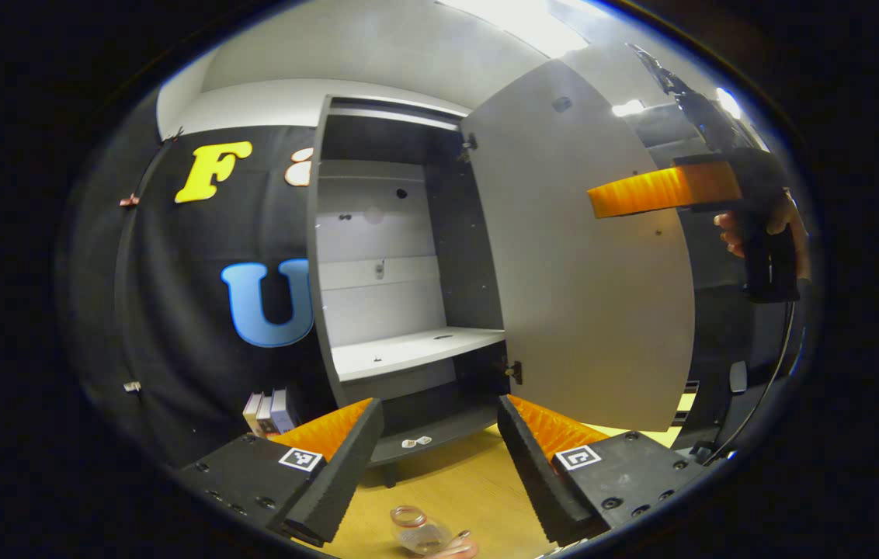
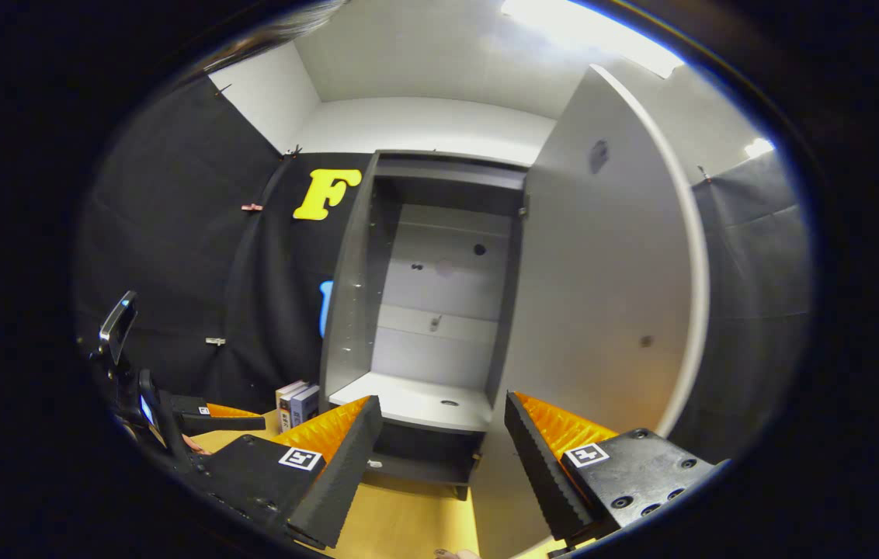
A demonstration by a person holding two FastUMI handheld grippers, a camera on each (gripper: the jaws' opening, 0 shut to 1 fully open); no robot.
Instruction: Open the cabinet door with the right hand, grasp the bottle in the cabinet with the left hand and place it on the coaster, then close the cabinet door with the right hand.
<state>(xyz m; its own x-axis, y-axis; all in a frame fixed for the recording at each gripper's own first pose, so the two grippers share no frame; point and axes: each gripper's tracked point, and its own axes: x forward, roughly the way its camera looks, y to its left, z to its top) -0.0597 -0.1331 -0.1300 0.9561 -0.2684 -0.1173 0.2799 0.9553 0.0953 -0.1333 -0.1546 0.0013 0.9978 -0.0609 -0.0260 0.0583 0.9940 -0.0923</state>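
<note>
The grey cabinet (image 1: 408,233) (image 2: 432,295) stands with its door (image 1: 587,256) (image 2: 602,310) swung wide to the right, and its white shelf (image 1: 416,349) is bare. A small clear bottle (image 1: 418,532) with a reddish rim sits on the wooden table just below and in front of my left gripper (image 1: 439,407), which is open and holds nothing. A pinkish coaster edge (image 1: 461,552) shows at the bottle's base. My right gripper (image 2: 443,402) is open and faces the cabinet beside the door. It also appears high by the door's outer edge (image 1: 641,192), held by a hand (image 1: 731,233).
A few books (image 1: 269,411) (image 2: 296,404) stand against the black wall left of the cabinet. Small bits lie on the cabinet's bottom board (image 1: 416,442). The wooden table (image 1: 455,481) runs in front. The left gripper (image 2: 222,421) lies low at the left.
</note>
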